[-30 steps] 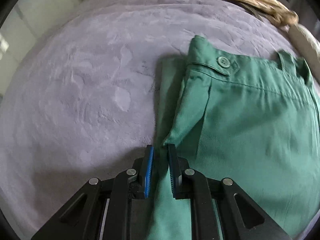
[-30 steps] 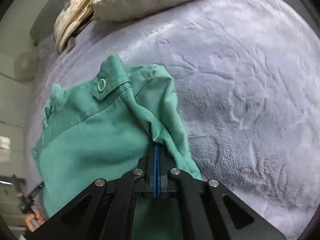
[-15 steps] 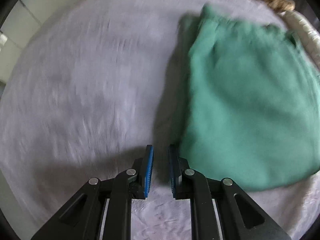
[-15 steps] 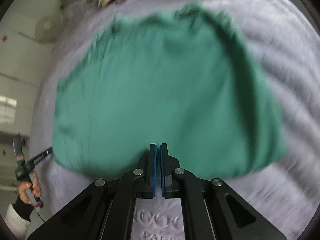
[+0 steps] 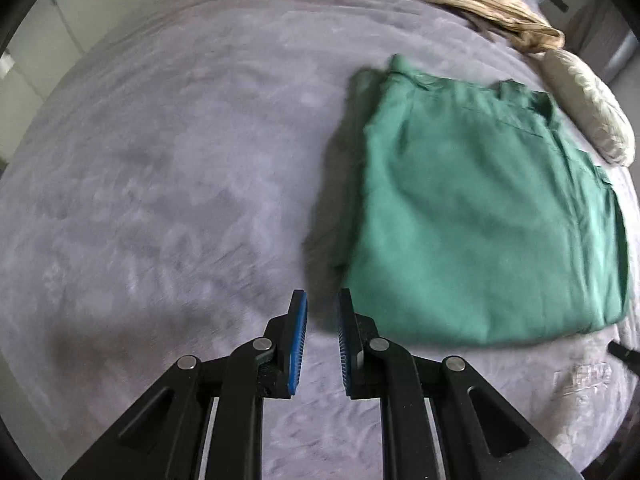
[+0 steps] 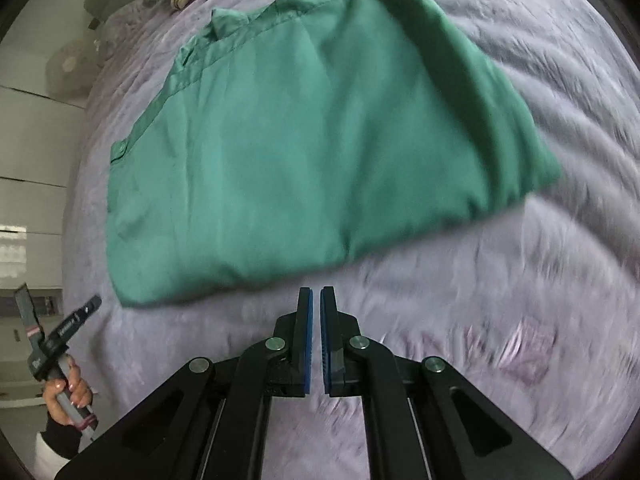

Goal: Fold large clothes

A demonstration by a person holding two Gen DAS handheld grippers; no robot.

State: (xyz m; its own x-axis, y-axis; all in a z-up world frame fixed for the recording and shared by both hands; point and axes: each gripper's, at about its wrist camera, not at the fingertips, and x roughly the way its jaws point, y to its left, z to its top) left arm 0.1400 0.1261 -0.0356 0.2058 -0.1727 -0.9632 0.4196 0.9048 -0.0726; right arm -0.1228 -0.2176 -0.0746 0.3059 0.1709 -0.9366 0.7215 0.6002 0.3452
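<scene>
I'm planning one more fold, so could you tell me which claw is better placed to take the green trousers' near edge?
Probably the right claw: the green trousers lie straight ahead; from the left claw they sit off to one side.

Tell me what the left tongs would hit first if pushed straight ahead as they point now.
Probably the bare purple blanket. The left tongs point just left of the folded green trousers, so they would likely miss them, though depth is unclear.

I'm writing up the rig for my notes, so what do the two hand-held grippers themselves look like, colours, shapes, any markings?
Both look alike. The left hand-held gripper and the right hand-held gripper have matte black angular linkage arms joined by round silver pivot pins, with triangular cut-outs lower down. Each of the flat fingers carries a ribbed blue pad on its inner face. No cables or lettering show from the wrist views.
</scene>
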